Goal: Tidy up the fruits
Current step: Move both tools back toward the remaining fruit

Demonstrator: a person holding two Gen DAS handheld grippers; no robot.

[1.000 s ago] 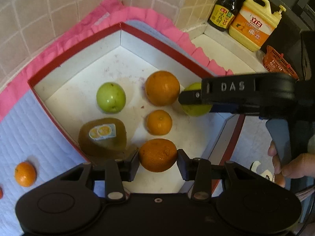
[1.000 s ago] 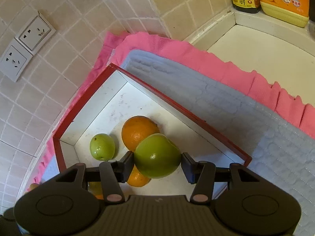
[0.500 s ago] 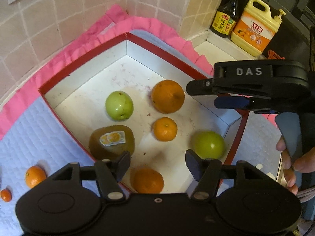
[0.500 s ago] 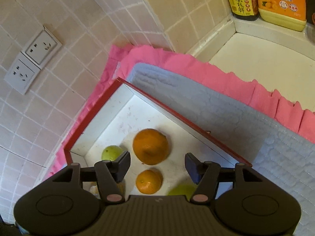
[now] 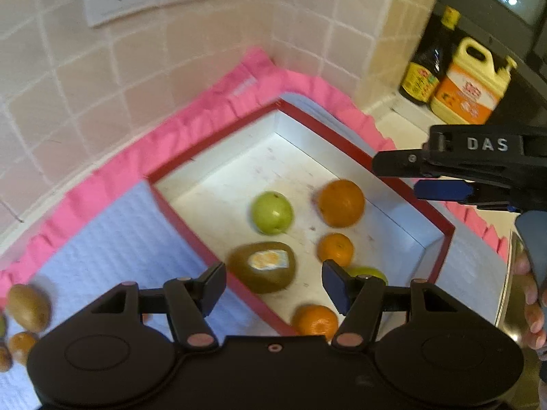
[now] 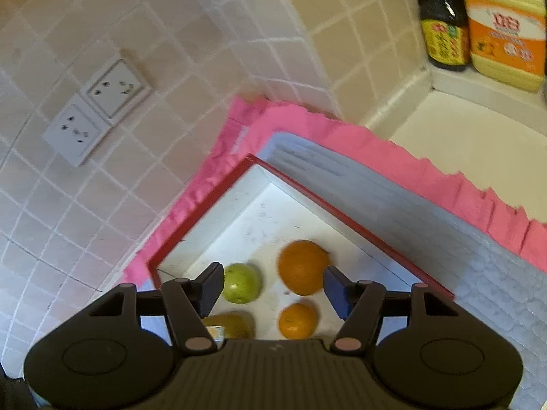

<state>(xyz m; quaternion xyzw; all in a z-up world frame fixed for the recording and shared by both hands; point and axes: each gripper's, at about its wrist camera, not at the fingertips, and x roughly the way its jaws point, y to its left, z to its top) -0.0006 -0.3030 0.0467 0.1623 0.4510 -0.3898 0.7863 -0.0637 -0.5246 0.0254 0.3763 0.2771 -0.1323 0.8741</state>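
Observation:
A red-rimmed white box (image 5: pixel 342 140) holds several fruits: a green apple (image 5: pixel 272 212), a large orange (image 5: pixel 341 203), a small orange (image 5: pixel 335 248), a brown kiwi with a sticker (image 5: pixel 262 266), a second green apple (image 5: pixel 367 271) partly hidden and an orange (image 5: pixel 316 321) at the near edge. My left gripper (image 5: pixel 273 285) is open and empty above the box's near side. My right gripper (image 6: pixel 271 288) is open and empty above the box (image 6: pixel 328 205), and shows from the side in the left wrist view (image 5: pixel 461 160). Loose fruits lie on the mat at the far left: a kiwi (image 5: pixel 27 305) and a small orange (image 5: pixel 20 345).
A blue quilted mat with pink trim (image 5: pixel 112 239) lies under the box, against a tiled wall with sockets (image 6: pixel 95 109). A dark sauce bottle (image 5: pixel 427 65) and a yellow detergent jug (image 5: pixel 468 85) stand in the far right corner on the counter (image 6: pixel 471 130).
Both grippers opened and let go: the left dropped its orange, the right its green apple, both into the box. Both have since lifted and drawn back from the box.

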